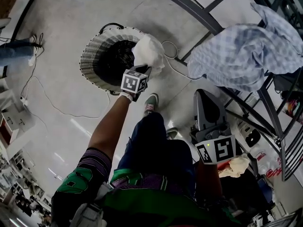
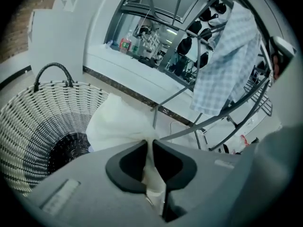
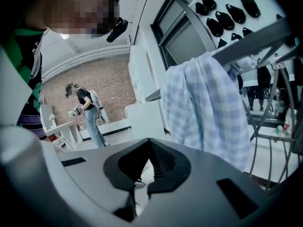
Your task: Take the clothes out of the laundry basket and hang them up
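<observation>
A white cloth (image 1: 149, 53) hangs over the near rim of the round wicker laundry basket (image 1: 92, 56) on the floor. My left gripper (image 1: 143, 70) is shut on it; in the left gripper view the cloth (image 2: 118, 124) is pinched between the jaws of that gripper (image 2: 147, 143), just above the basket (image 2: 28, 126). My right gripper (image 1: 204, 93) stands lower right, shut, with its jaws (image 3: 149, 143) pointing at a blue checked cloth (image 3: 208, 108). That checked cloth (image 1: 241, 51) is draped over the metal drying rack (image 1: 265, 103). A cream cloth (image 1: 234, 167) lies beside the right hand.
The rack's grey bars (image 2: 208, 122) run across the right side. A cable (image 1: 47, 98) trails over the floor left of the basket, near white furniture (image 1: 14, 117). My own leg and shoe (image 1: 151, 100) stand beside the basket. Another person (image 3: 87, 112) stands far off by a brick wall.
</observation>
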Tool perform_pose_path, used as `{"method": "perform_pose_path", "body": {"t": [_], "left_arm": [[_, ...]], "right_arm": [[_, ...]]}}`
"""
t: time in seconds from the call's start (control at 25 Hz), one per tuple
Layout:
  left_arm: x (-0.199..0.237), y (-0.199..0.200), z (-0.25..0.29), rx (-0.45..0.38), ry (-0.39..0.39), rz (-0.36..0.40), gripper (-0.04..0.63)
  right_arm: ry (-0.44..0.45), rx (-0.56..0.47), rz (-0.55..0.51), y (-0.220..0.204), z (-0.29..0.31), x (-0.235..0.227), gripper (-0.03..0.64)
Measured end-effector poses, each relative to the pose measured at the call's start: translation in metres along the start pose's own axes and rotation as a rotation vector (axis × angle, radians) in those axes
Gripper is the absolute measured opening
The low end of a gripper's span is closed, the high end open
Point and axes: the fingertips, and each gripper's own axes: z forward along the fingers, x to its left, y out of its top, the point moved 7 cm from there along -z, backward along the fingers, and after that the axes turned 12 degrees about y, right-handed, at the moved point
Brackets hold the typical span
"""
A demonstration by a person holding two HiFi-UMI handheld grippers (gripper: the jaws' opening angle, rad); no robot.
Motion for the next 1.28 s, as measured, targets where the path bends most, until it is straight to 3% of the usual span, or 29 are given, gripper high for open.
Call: {"method": "perform_pose_path", "body": {"t": [0.76, 1.0, 1.28], "left_arm": [[-0.059, 0.069, -0.206, -0.169, 0.056, 0.023, 0.043], [-0.093, 0.073, -0.266, -0.256, 0.065, 0.019, 0.041], [-0.145, 0.086, -0.334, -0.351, 0.044, 0.072, 0.043]], "right_arm": [[0.039, -0.064, -0.055, 0.119, -0.117, 0.082, 0.0], [0.021, -0.13, -0.093, 0.143, -0.172, 0.095, 0.0], [-0.019, -0.178, -0.132, 0.162, -0.247, 0.114, 0.002]]}}
